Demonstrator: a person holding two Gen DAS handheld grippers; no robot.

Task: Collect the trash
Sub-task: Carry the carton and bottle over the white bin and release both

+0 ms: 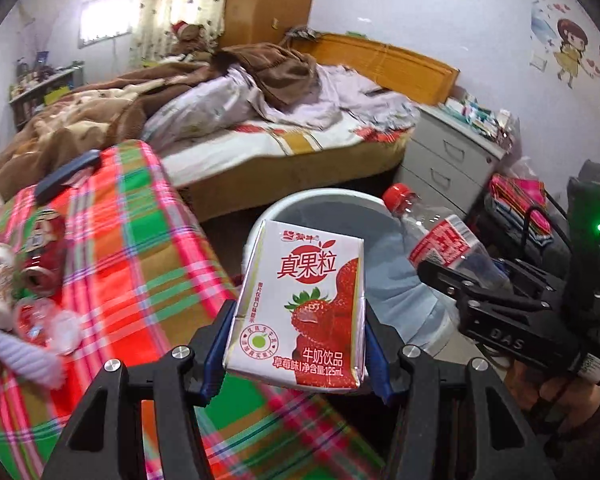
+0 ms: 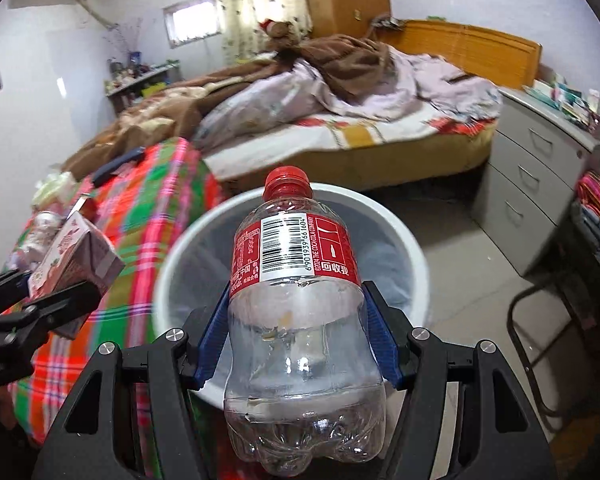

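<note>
My left gripper (image 1: 298, 344) is shut on a small strawberry milk carton (image 1: 300, 304), white and red, held upright at the near rim of a white trash bin (image 1: 300, 200) with a grey liner. My right gripper (image 2: 296, 328) is shut on an empty clear plastic bottle (image 2: 296, 280) with a red cap and red label, held over the trash bin (image 2: 404, 236). In the left wrist view the bottle (image 1: 440, 240) and right gripper (image 1: 460, 280) reach in from the right. In the right wrist view the carton (image 2: 76, 256) and left gripper (image 2: 56, 300) show at the left.
A plaid cloth (image 1: 140, 248) covers the table at left, with cans (image 1: 40, 256), wrappers (image 1: 48, 324) and a dark flat object (image 1: 64, 176) on it. Behind stand a bed (image 1: 260, 128), a grey drawer unit (image 2: 540, 192) and a metal chair frame (image 2: 540, 340).
</note>
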